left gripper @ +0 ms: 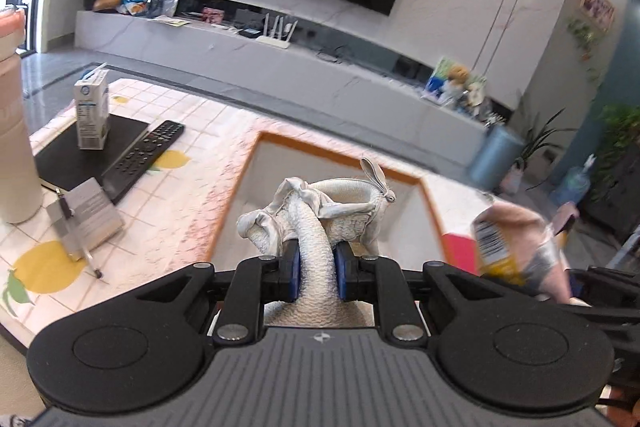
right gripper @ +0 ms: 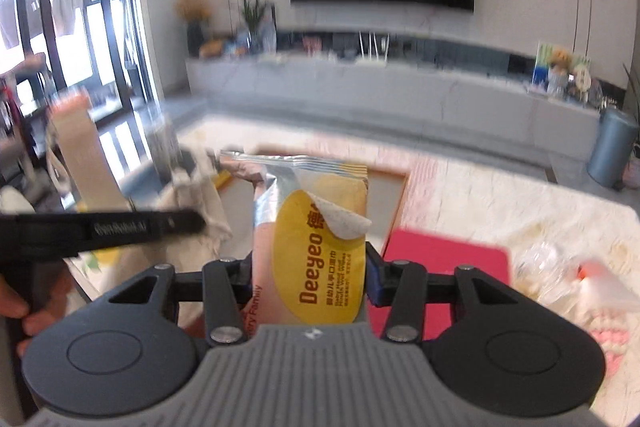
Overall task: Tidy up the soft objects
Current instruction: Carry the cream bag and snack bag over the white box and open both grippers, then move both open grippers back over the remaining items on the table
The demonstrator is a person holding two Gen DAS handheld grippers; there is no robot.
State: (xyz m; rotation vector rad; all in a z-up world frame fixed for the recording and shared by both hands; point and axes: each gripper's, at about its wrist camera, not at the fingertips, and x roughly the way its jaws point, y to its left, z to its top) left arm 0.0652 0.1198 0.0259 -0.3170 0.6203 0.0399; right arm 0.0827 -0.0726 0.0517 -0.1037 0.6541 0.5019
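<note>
My left gripper [left gripper: 316, 267] is shut on a pale grey knitted rabbit toy [left gripper: 344, 203]. Its blue pads squeeze the toy's long rope-like body, and the head with its ears hangs over a white box with an orange rim [left gripper: 340, 155]. My right gripper [right gripper: 310, 279] is shut on a pink and yellow pack of wet wipes [right gripper: 320, 227], held upright in front of the same box [right gripper: 396, 195]. The wipes pack [left gripper: 504, 247] shows blurred at the right of the left wrist view. The left gripper's black body [right gripper: 100, 229] and the blurred toy [right gripper: 200, 195] show at the left of the right wrist view.
On the lemon-print tablecloth [left gripper: 180, 211] lie a milk carton [left gripper: 92, 115] on a black pad [left gripper: 72, 159], a remote [left gripper: 146, 155], a small booklet with a pen [left gripper: 86, 217] and a tall pale roll [left gripper: 14, 147]. A red mat [right gripper: 440, 259] and a clear bag [right gripper: 592, 291] lie right of the box.
</note>
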